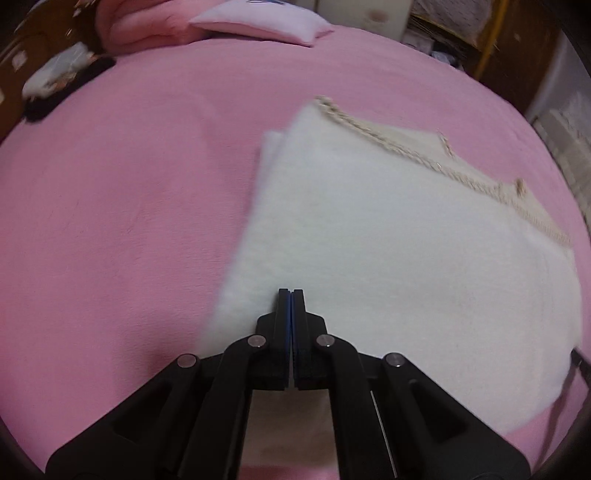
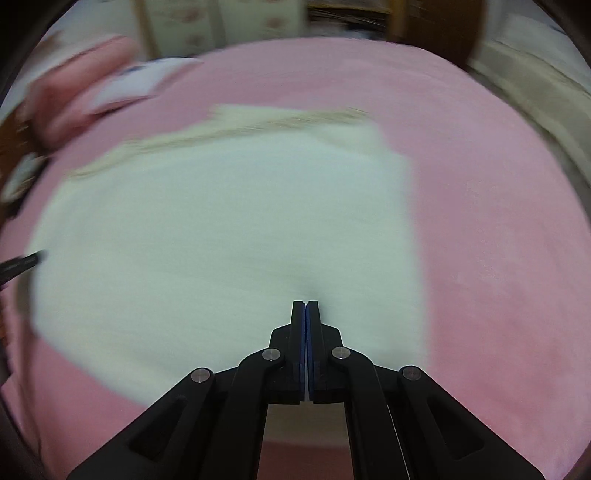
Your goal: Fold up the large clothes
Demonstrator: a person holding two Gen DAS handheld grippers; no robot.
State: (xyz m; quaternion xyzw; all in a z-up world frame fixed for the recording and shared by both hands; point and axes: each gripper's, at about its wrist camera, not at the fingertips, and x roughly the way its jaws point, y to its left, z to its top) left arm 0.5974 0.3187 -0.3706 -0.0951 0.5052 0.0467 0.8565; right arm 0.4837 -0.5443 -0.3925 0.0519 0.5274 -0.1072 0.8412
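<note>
A white fluffy garment (image 1: 388, 251) with a beige braided trim (image 1: 424, 158) lies folded on the pink bed (image 1: 110, 221). My left gripper (image 1: 291, 291) is shut, its tips over the garment's near left part; nothing shows between the pads. In the right wrist view the same garment (image 2: 221, 229) looks blurred. My right gripper (image 2: 306, 302) is shut, its tips over the garment's near right part, with a small dimple in the cloth just ahead. The tip of the left gripper (image 2: 22, 264) shows at the garment's left edge.
A pink pillow (image 1: 262, 22) and a pink folded blanket (image 1: 140, 26) lie at the bed's far end. A dark and white bundle (image 1: 55, 81) sits at the far left edge. Furniture and boxes (image 1: 461, 26) stand beyond the bed's far right.
</note>
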